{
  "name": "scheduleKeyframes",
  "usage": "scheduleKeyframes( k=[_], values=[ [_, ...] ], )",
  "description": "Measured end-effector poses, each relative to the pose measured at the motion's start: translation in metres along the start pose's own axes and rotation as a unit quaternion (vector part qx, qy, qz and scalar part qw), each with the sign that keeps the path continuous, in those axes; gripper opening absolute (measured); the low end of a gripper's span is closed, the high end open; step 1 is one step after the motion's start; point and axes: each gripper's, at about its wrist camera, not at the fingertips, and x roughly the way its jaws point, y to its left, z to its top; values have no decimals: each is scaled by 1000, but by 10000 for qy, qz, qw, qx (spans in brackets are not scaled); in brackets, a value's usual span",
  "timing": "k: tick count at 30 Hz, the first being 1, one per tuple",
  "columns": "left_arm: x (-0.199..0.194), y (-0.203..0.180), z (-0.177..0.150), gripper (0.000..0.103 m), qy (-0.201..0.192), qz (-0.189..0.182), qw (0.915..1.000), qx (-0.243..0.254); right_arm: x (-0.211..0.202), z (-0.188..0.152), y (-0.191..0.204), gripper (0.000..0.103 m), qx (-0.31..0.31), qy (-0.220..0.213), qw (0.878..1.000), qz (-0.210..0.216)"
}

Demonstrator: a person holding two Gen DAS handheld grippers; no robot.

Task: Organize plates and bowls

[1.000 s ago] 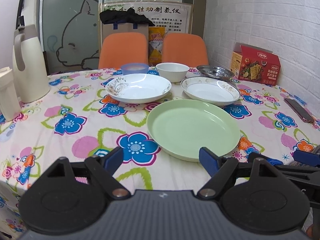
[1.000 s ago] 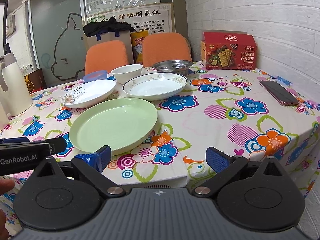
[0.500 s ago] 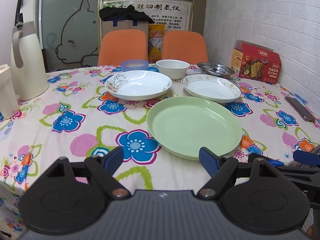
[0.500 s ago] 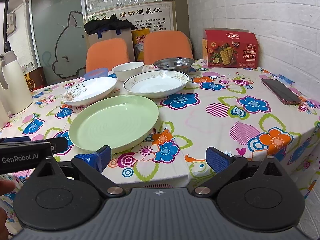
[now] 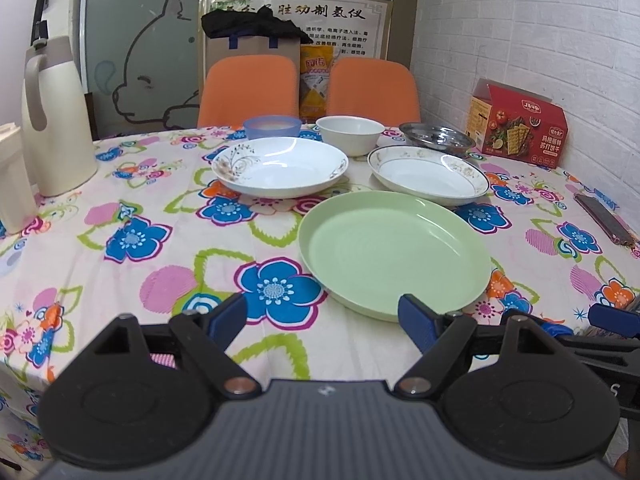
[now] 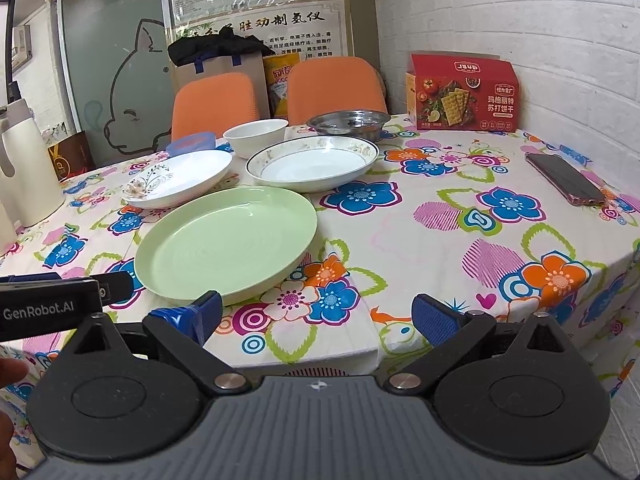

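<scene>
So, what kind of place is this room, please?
Probably a staff break or dining room, not a home kitchen: a table under a floral cloth with plates, orange chairs, and a Chinese poster.

Legible markings: three surfaces.
Left gripper (image 6: 60, 300) body carries white "GenRobot.AI". Red cracker box (image 6: 464, 94) reads "玛格丽特 苏打饼干". Wall poster (image 5: 296, 20) shows a large Chinese heading, partly hidden; its small print and the yellow bag (image 5: 318, 80) lettering are unreadable.
</scene>
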Motion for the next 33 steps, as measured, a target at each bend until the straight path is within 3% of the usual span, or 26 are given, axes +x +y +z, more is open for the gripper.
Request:
scheduleKeyframes(
  k=[16,24,29,33],
  values=[
    [10,4,4,81,86,6,10000,-13,8,2,3,89,20,70,9999,80],
    [18,11,27,81,154,91,9998,34,14,22,5,89,-38,37,9999,108],
    [27,32,40,81,135,-22,9998,146,36,34,-1,89,-177,88,9997,131],
    [55,46,45,81,422,-257,9988,-75,71,39,-7,89,-91,305,9993,195]
  ],
)
